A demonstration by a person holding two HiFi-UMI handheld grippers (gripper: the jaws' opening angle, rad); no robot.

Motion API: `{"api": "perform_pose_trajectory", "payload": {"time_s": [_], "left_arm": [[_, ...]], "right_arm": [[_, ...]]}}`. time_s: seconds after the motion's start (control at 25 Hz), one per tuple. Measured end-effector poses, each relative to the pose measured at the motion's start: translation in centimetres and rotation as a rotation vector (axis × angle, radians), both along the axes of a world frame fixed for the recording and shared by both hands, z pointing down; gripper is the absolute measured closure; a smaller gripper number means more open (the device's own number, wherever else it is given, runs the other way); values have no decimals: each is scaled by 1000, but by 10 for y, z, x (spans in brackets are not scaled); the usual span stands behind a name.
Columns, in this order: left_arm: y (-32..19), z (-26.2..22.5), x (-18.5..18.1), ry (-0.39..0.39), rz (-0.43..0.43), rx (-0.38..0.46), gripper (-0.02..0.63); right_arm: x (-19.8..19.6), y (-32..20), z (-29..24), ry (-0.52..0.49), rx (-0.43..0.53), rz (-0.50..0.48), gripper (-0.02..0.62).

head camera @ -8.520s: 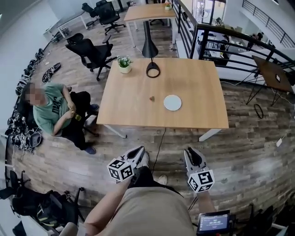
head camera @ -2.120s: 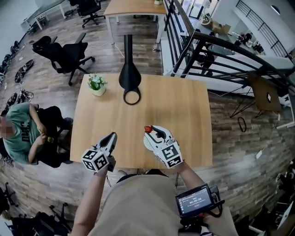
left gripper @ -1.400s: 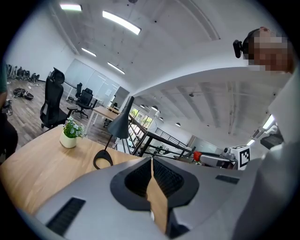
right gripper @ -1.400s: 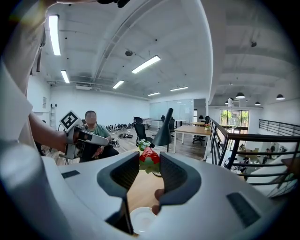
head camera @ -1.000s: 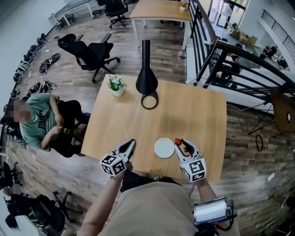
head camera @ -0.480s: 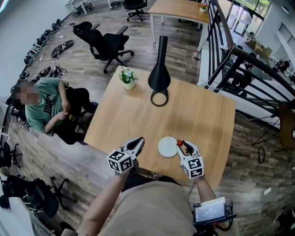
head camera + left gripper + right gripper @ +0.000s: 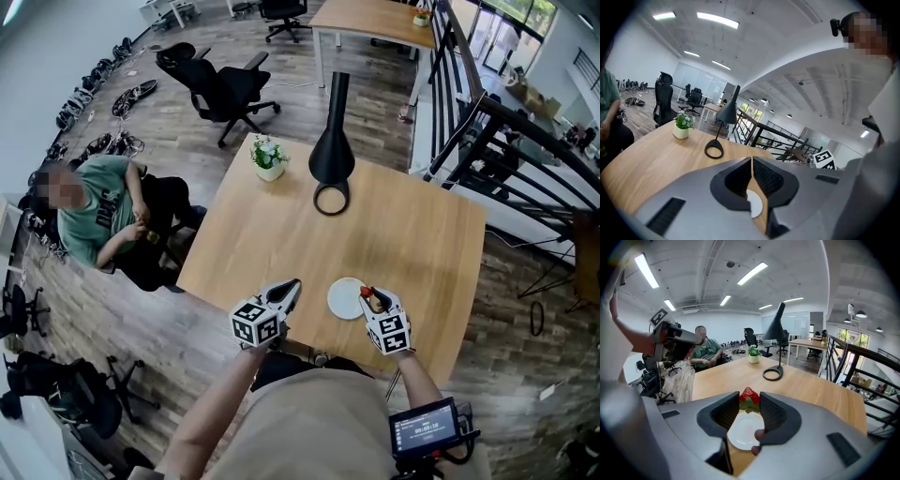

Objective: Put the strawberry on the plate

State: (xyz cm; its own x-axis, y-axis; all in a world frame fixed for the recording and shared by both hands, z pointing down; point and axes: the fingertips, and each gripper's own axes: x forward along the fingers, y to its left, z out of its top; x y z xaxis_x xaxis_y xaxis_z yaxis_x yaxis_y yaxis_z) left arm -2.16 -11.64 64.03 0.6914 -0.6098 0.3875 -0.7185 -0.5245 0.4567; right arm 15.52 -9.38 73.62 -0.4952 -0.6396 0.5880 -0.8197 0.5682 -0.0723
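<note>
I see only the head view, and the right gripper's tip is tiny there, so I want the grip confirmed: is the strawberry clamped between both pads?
Observer: Yes. Seen along its own jaws, the right gripper presses both pads on the strawberry.
Operator: What shows beneath it?
Observer: The plate, white, framed between the jaws just under the strawberry.
Operator: And the other one?
Observer: The left gripper, in its own view, has its jaws together with nothing held.
</note>
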Motion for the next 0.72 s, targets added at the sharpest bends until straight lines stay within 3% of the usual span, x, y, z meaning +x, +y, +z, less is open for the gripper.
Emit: {"api": "perform_pose_trajectory", "payload": {"time_s": [0.4,0.72], "left_arm": [[5,19,4,-35,26,-32,601],[6,33,13,-67,68,-46,601]], "right_arm": [[5,3,60,56,-107,2,454],[-10,9,103,99,-199,-49,454]]}}
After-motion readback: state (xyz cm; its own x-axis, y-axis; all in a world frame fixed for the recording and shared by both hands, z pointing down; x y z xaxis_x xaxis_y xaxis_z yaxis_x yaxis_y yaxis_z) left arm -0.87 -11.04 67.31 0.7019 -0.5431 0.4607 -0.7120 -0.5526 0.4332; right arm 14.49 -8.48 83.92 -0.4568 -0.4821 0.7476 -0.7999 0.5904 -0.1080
